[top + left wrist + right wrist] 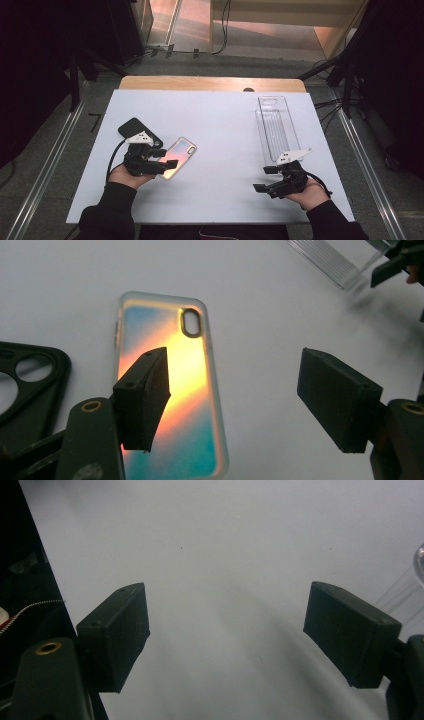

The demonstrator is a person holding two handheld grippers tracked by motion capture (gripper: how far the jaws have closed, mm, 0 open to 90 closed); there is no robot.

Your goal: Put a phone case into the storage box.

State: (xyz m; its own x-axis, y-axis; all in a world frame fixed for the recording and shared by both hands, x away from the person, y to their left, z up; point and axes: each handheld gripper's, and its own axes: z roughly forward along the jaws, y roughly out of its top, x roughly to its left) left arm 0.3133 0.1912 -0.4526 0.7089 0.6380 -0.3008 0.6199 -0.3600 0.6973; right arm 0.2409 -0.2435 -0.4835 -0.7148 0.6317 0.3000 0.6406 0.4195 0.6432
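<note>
My left gripper (167,159) sits at the near-left of the white table (220,125), jaws spread wide w/ nothing clamped btwn them. In the left gripper view one jaw hangs over the iridescent phone case (170,390) and the other stands over bare table to its right, so the case isn't gripped; I can't tell if the jaw over it touches it. The case lies flat, camera cutout at its far end, slightly angled, just right of my left hand (125,175). A black phone case (137,129) lies just beyond the left gripper, near the iridescent one but apart from it; its edge w/ round cutouts shows at the left of the left gripper view. My right gripper (264,179) is at the near-right, jaws also wide, holding nothing, only bare table btwn them in the right gripper view. A clear plastic tray (277,125) lies lengthwise on the far-right side, its near end just beyond the right gripper.
</note>
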